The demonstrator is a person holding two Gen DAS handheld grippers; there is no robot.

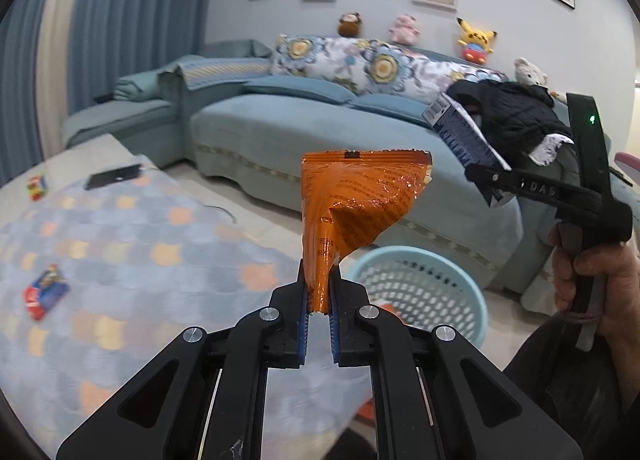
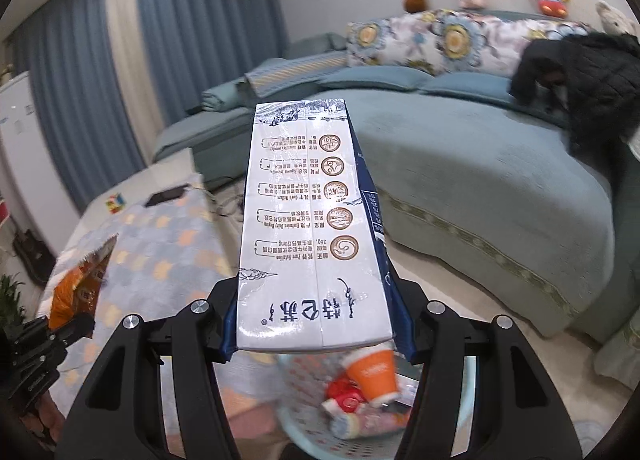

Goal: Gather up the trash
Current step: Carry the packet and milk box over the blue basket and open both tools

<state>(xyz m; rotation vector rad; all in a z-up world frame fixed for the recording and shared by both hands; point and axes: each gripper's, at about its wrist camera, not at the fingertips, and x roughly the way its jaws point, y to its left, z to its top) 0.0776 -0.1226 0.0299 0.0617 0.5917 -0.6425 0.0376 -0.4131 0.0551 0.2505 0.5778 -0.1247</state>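
Observation:
My left gripper [image 1: 320, 280] is shut on the lower end of a crumpled orange snack wrapper [image 1: 360, 196], which stands up between the blue pads. The right gripper [image 2: 316, 300] is shut on a white and blue milk carton [image 2: 304, 220] that points away from the camera. A light blue mesh basket [image 2: 308, 436] sits on the floor right under the carton; inside lie an orange paper cup [image 2: 372, 376] and a red piece of packaging [image 2: 348, 394]. In the left wrist view the basket [image 1: 400, 254] is just beyond the wrapper, and a hand holds the right gripper [image 1: 480, 176] with the carton [image 1: 460, 132] above it.
A low table with a pastel patterned cloth [image 1: 140, 240] is on the left; on it lie a red and blue wrapper [image 1: 44, 294], a black phone [image 1: 114, 176] and a small coloured cube [image 1: 38, 186]. A blue sofa [image 1: 320, 132] with a black jacket [image 1: 516, 112] stands behind the basket.

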